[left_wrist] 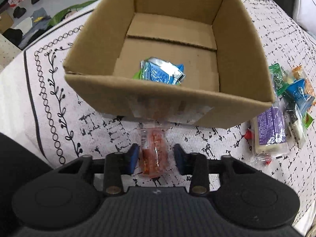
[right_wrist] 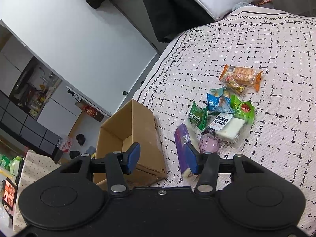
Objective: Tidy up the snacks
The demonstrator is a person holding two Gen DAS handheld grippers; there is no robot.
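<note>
Black moulded plastic fills the bottom of the left wrist view, and from it the left gripper (left_wrist: 155, 159) reaches down with its blue pads on either side of an orange snack packet (left_wrist: 153, 152) in clear crinkled wrap. That packet lies flat on the patterned cloth (left_wrist: 217, 144), just in front of the cardboard box (left_wrist: 138, 96). The left pad looks to be at the wrapper's edge while a sliver of cloth shows beside the right pad, so the jaws are not clamped on it, though the blur makes contact hard to judge. Inside the open, square-walled box lies a shiny blue foil packet (left_wrist: 164, 73) on the brown corrugated floor. Off to the right sits a heap of wrapped snacks (left_wrist: 284, 106).

Seen from the right wrist, the right gripper (right_wrist: 164, 160) hangs with its blue pads apart and nothing between them, above the box's (right_wrist: 146, 130) near corner. A purple bar packet (right_wrist: 182, 146) lies just behind the right pad, at the edge of the loose pile of snacks (right_wrist: 223, 110): green, blue and orange wrappers and a white block.
</note>
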